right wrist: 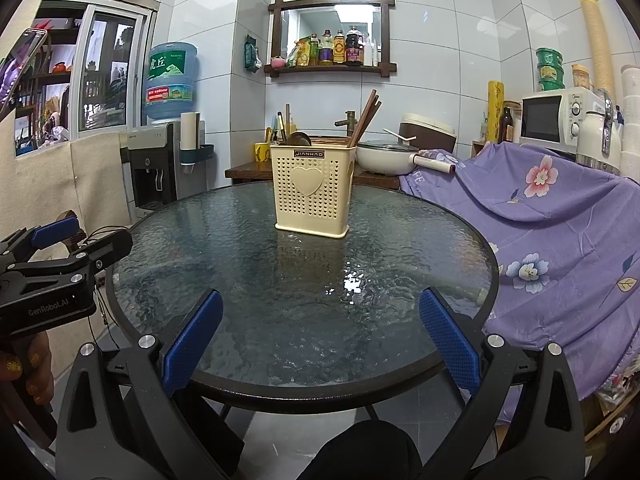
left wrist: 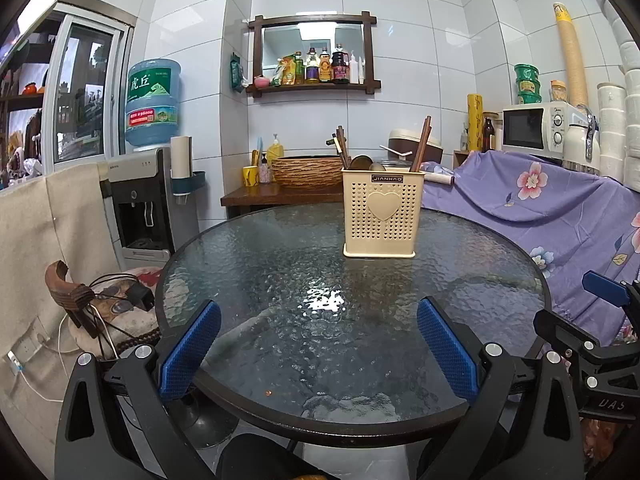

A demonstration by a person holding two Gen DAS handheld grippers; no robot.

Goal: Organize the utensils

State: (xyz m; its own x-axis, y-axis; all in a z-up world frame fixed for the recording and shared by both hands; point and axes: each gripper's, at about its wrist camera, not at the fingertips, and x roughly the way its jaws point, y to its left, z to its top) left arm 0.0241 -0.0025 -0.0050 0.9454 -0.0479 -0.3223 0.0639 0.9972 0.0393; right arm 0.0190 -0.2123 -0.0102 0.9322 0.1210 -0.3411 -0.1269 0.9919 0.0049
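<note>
A cream perforated utensil holder (left wrist: 382,216) with a heart on its front stands upright on the far side of the round glass table (left wrist: 280,280). Brown chopsticks (left wrist: 422,144) and dark spoons (left wrist: 360,162) stick up out of it. It also shows in the right wrist view (right wrist: 313,196), with chopsticks (right wrist: 365,118). My left gripper (left wrist: 318,340) is open and empty, held over the table's near edge. My right gripper (right wrist: 320,334) is open and empty, also at the near edge. Each gripper shows at the side of the other's view.
A purple flowered cloth (right wrist: 560,232) covers furniture right of the table. A water dispenser (left wrist: 140,200) stands at the back left. A wooden side table (left wrist: 280,194) behind holds a woven basket and cups. A white pot (right wrist: 384,156) sits behind the holder. A chair with cables (left wrist: 108,304) is at the left.
</note>
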